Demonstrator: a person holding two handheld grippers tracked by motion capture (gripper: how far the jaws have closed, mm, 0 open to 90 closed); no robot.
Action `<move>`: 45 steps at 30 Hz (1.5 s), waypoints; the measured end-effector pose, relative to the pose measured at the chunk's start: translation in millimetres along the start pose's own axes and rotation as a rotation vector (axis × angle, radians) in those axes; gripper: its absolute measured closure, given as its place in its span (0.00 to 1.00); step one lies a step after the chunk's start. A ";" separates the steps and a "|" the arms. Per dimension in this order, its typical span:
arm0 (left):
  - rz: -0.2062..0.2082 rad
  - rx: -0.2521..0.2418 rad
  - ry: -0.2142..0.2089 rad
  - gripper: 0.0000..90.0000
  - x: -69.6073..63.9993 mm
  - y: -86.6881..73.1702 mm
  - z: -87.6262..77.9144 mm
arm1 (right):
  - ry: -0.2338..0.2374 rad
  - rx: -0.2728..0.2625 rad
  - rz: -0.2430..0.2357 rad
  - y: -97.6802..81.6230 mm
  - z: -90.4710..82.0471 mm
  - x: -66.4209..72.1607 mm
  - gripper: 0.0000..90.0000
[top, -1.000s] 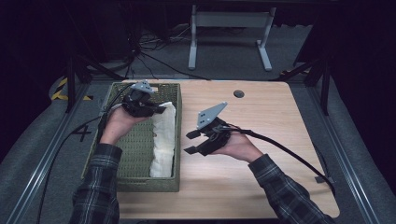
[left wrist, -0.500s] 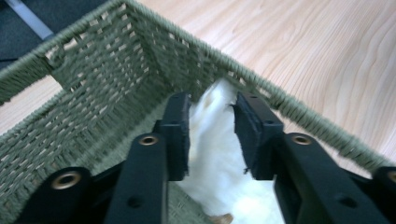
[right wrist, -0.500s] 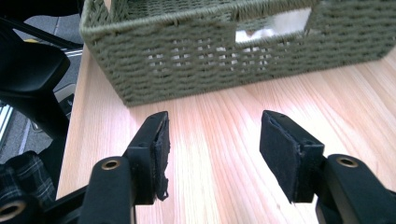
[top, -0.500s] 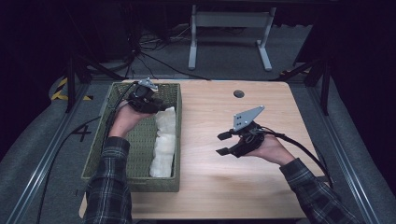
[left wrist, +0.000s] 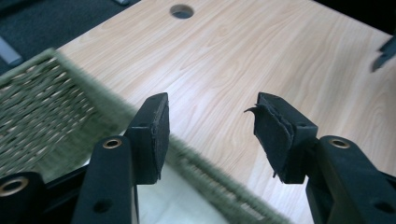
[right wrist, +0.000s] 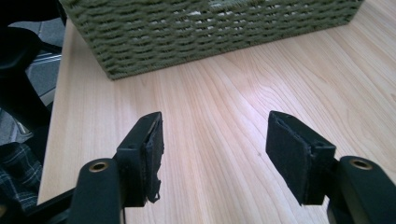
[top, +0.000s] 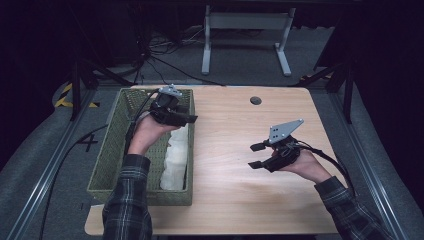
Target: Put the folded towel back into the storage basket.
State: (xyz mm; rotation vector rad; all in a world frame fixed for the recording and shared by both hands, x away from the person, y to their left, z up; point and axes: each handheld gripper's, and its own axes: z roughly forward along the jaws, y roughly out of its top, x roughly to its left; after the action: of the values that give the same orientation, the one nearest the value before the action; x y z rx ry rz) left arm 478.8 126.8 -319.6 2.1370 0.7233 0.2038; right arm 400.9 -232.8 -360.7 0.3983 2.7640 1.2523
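My left gripper (top: 187, 119) hung over the basket's (top: 107, 155) right rim, jaws just opened and empty; the white cloth (top: 176, 157) lay inside along that rim. Right gripper (top: 256, 155) was released and empty over the table's (top: 225, 200) right half. I judged it best to back the left straight up, clear of the cloth.

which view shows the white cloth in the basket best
The high view: the white cloth lies in full along the right inner wall of the green basket. The left gripper view catches just a pale blurred patch of it at the bottom edge; the right gripper view gives the basket's outer wall, hiding the cloth.
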 end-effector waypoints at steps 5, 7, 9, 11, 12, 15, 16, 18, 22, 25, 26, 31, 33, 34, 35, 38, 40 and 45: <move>0.011 0.008 -0.007 0.48 -18.0 4.9 4.8 | -0.013 0.010 0.002 -8.8 -2.1 -5.2 0.41; 0.006 -0.001 -0.015 0.46 -23.8 6.5 5.5 | -0.014 0.016 0.006 -11.8 -3.6 -7.1 0.41; -0.004 -0.010 -0.025 0.45 -30.0 7.3 7.4 | -0.026 0.023 0.005 -13.2 -5.0 -7.5 0.41; -0.002 -0.016 -0.023 0.45 -36.3 7.6 10.0 | -0.032 0.021 0.007 -15.7 -8.4 -8.5 0.41; -0.003 -0.017 -0.027 0.44 -39.3 7.8 11.4 | -0.039 0.019 0.008 -17.1 -9.7 -9.4 0.41; -0.010 -0.025 -0.026 0.43 -46.8 8.1 15.6 | -0.040 0.012 0.021 -20.3 -12.5 -10.6 0.41; -0.005 -0.018 -0.028 0.42 -49.8 8.6 17.0 | -0.044 0.011 0.028 -22.4 -14.3 -10.9 0.41; 0.001 -0.007 -0.023 0.41 -56.5 9.4 20.5 | -0.051 0.010 0.029 -25.3 -16.2 -11.1 0.40; 0.006 0.002 -0.021 0.40 -70.4 8.9 28.2 | -0.071 0.006 0.037 -32.5 -20.2 -10.1 0.40; 0.008 0.011 -0.012 0.39 -81.6 8.2 34.1 | -0.085 0.009 0.041 -37.9 -22.3 -9.2 0.39; 0.012 0.009 -0.013 0.39 -86.5 8.1 36.8 | -0.090 0.011 0.041 -39.3 -22.9 -8.5 0.39; 0.033 0.024 -0.009 0.39 -110.4 8.2 51.4 | -0.099 0.009 0.063 -48.9 -25.2 -7.6 0.37; 0.040 0.031 -0.006 0.39 -117.9 7.7 56.5 | -0.109 0.015 0.072 -54.1 -26.3 -7.0 0.37; 0.046 0.033 -0.009 0.39 -122.3 7.1 59.5 | -0.110 0.017 0.071 -55.9 -26.6 -6.9 0.37; 0.047 0.037 -0.014 0.39 -126.1 6.4 61.9 | -0.111 0.019 0.075 -58.4 -27.4 -6.9 0.37; 0.042 0.039 -0.030 0.39 -135.7 3.5 69.9 | -0.117 0.027 0.083 -65.3 -28.9 -6.7 0.37; 0.041 0.045 -0.038 0.38 -142.0 0.8 75.6 | -0.124 0.030 0.086 -71.3 -30.9 -5.8 0.37; 0.039 0.055 -0.041 0.37 -156.9 -7.9 89.9 | -0.132 0.048 0.097 -85.1 -33.6 -3.4 0.36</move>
State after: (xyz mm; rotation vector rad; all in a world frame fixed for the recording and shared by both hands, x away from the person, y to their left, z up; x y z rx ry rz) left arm 381.5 -18.8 -365.3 2.2028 0.6708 0.1624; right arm 381.1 -311.9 -402.1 0.6035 2.6966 1.1361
